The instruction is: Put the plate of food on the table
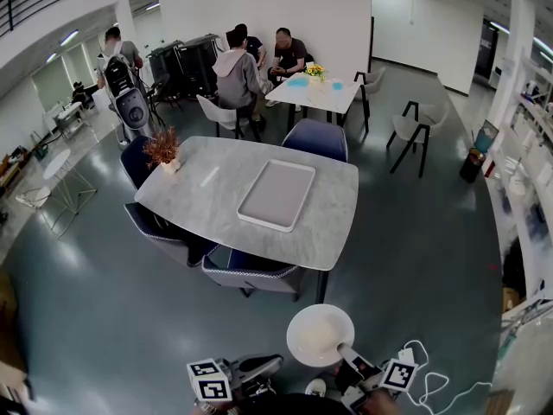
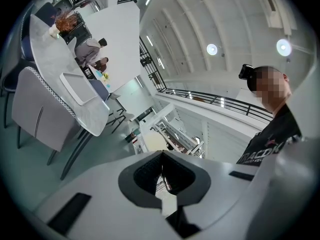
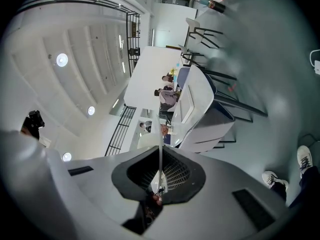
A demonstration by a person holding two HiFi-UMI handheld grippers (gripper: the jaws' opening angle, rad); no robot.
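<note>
Left gripper (image 2: 161, 153) and right gripper (image 3: 160, 151): pale grey moulded shells, jaws lined with black ribbed pads, a dark rectangular slot on either side. Each bears a white marker cube (image 1: 210, 380) printed with black squares. Wearer: black printed T-shirt (image 2: 270, 144), white shoes (image 3: 305, 160).

At six o'clock in the head view, the round white plate (image 1: 320, 335) carries a pale cream heap of food. The light-grey left gripper (image 2: 161, 156) and light-grey right gripper (image 3: 160, 159) have black ribbed lining inside their jaws; each white cube (image 1: 210, 379) bears black square markers. At twelve o'clock from the plate, the pale grey marble-veined counter (image 1: 337, 232) carries a lighter grey rectangular tray (image 1: 276, 194) and a rust-red dried plant (image 1: 162, 145). The navy-blue upholstered chairs (image 1: 317, 137) have pale dotted edging. The glossy floor (image 1: 104, 301) is dark grey-green.
</note>
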